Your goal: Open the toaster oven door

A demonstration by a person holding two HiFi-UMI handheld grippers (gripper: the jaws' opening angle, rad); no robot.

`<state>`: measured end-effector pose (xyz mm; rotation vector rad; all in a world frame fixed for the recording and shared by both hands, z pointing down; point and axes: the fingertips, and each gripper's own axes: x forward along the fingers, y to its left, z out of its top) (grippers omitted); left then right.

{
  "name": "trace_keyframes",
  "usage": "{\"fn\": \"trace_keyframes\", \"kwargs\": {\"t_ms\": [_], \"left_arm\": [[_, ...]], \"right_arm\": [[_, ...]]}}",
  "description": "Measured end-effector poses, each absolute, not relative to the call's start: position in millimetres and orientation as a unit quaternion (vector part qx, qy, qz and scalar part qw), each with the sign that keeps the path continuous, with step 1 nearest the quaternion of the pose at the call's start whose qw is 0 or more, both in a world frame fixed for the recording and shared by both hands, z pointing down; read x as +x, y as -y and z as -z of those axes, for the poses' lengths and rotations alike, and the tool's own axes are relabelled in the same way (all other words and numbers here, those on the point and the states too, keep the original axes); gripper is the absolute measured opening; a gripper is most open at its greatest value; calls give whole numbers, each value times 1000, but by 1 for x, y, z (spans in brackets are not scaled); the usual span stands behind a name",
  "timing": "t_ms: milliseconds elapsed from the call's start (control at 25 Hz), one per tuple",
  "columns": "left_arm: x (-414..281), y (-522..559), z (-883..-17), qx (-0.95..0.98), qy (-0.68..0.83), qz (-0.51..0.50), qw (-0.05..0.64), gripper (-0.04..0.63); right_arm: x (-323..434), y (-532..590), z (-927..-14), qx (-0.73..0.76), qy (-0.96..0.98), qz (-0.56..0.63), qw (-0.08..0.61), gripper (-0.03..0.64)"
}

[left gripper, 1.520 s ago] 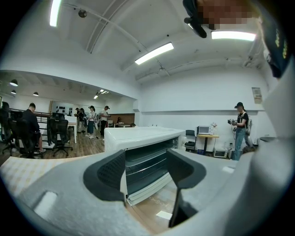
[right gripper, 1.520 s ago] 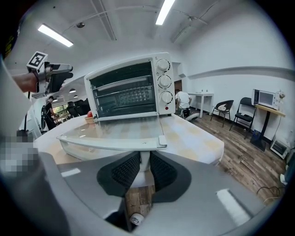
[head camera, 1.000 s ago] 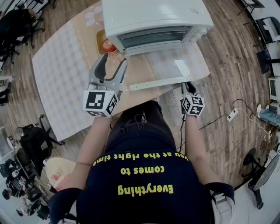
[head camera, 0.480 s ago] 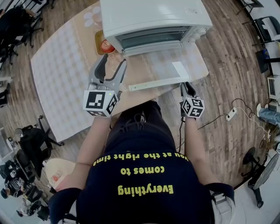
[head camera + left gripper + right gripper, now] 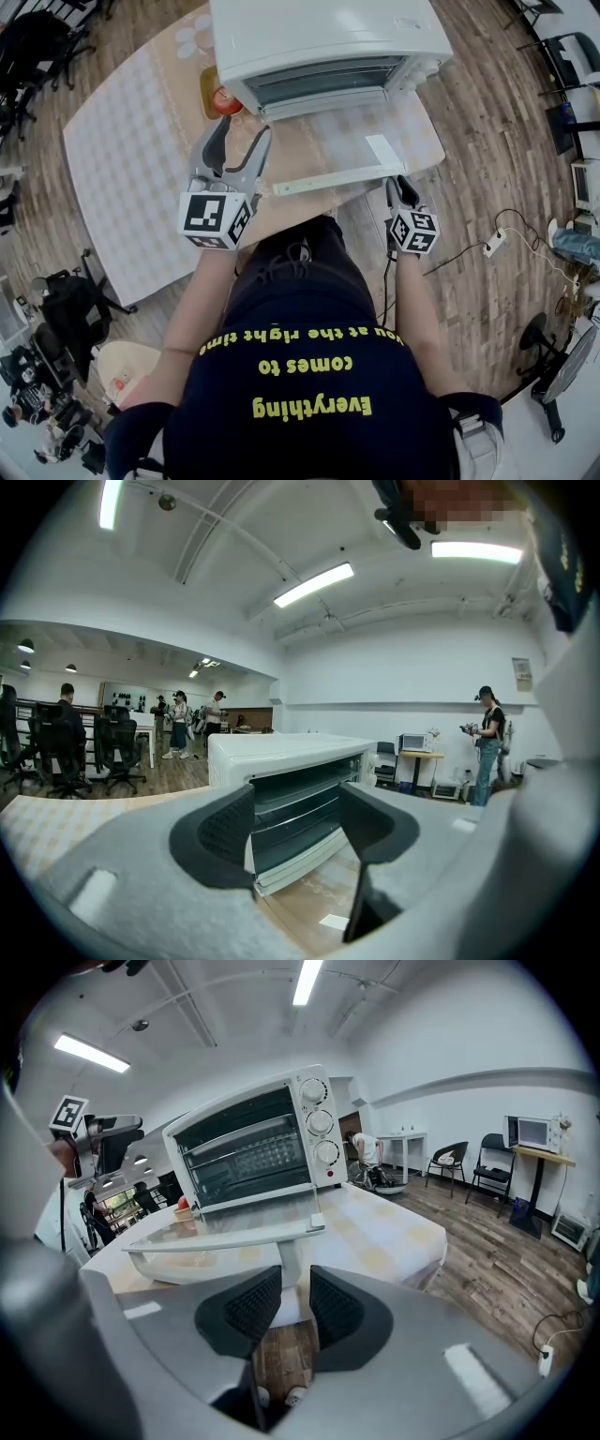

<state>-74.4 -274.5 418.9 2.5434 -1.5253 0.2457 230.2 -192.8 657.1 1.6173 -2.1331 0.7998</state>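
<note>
The white toaster oven (image 5: 328, 37) stands at the far side of the table, and its glass door (image 5: 337, 141) lies folded down flat toward me. The door's white handle bar (image 5: 328, 179) runs along its near edge. My right gripper (image 5: 402, 184) is at the bar's right end. In the right gripper view the handle (image 5: 225, 1238) crosses just above my right gripper (image 5: 293, 1302). The jaws stand narrowly apart, with the handle's post at their tips and a gap on one side. My left gripper (image 5: 239, 139) hovers open and empty in front of the oven's (image 5: 281, 757) left side.
A red round thing on a small plate (image 5: 223, 98) sits just left of the oven. The table (image 5: 131, 169) has a pale checked cover and ends close to my body. A power strip and cable (image 5: 494, 246) lie on the wooden floor to the right. Office chairs stand at the left.
</note>
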Motion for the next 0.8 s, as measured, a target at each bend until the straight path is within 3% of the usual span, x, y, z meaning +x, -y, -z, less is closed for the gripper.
{"fn": "trace_keyframes", "kwargs": {"t_ms": [440, 800], "left_arm": [[-75, 276, -421, 851, 512, -79, 86, 278], [-78, 278, -418, 849, 517, -72, 83, 278]], "right_arm": [[234, 184, -650, 568, 753, -278, 182, 114], [226, 194, -588, 569, 776, -221, 159, 86]]}}
